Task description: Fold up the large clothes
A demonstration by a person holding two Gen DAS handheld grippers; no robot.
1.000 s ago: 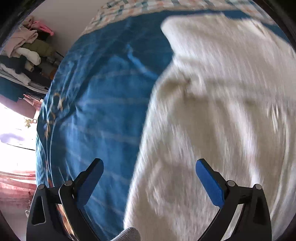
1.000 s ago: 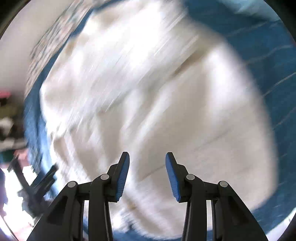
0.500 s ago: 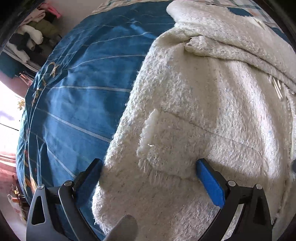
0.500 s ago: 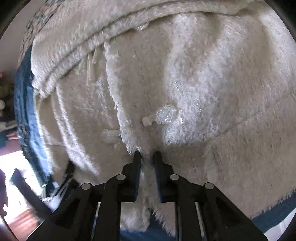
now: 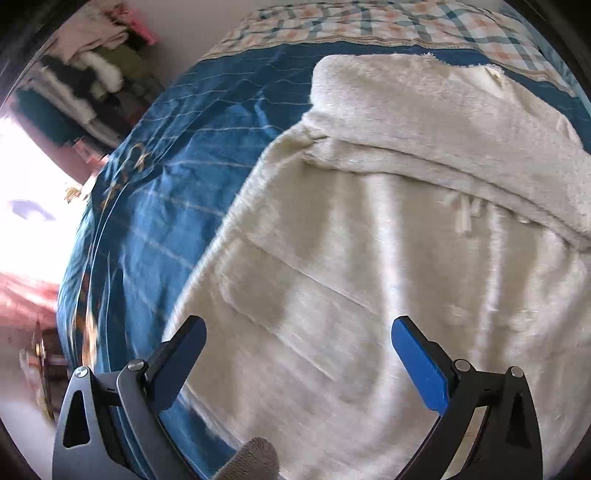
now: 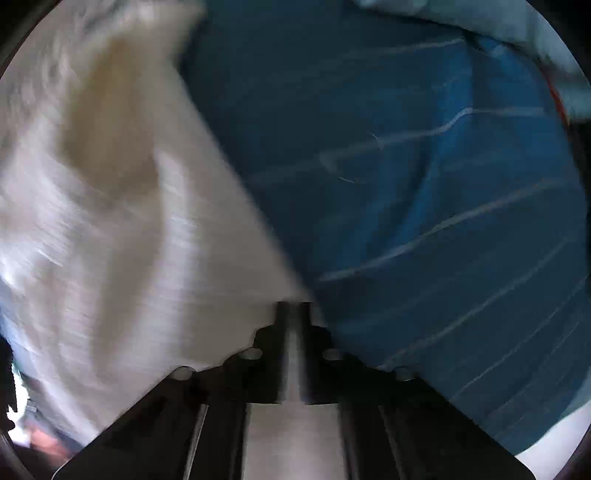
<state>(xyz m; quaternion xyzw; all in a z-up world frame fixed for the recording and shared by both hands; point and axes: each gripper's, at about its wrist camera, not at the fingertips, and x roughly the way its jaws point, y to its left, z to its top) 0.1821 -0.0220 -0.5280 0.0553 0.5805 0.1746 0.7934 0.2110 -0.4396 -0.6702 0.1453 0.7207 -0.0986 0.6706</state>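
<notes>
A large cream fleece garment [image 5: 388, 240] lies spread on a blue striped bedcover [image 5: 177, 177], with one part folded across its far side. My left gripper [image 5: 295, 339] is open and empty, held above the garment's near left part. In the right wrist view my right gripper [image 6: 294, 306] is shut on an edge of the cream garment [image 6: 122, 229], which stretches away to the left and is lifted above the blue bedcover [image 6: 424, 184]. That view is blurred by motion.
A checked sheet [image 5: 369, 26] lies at the far end of the bed. Piled clothes [image 5: 85, 85] are stacked on shelves at the far left beside a bright window. A pale blue cloth [image 6: 517, 33] lies at the bed's far right.
My right gripper has closed on the garment's edge and pulled it up and to the right. My left gripper has lifted away from the garment, still open.
</notes>
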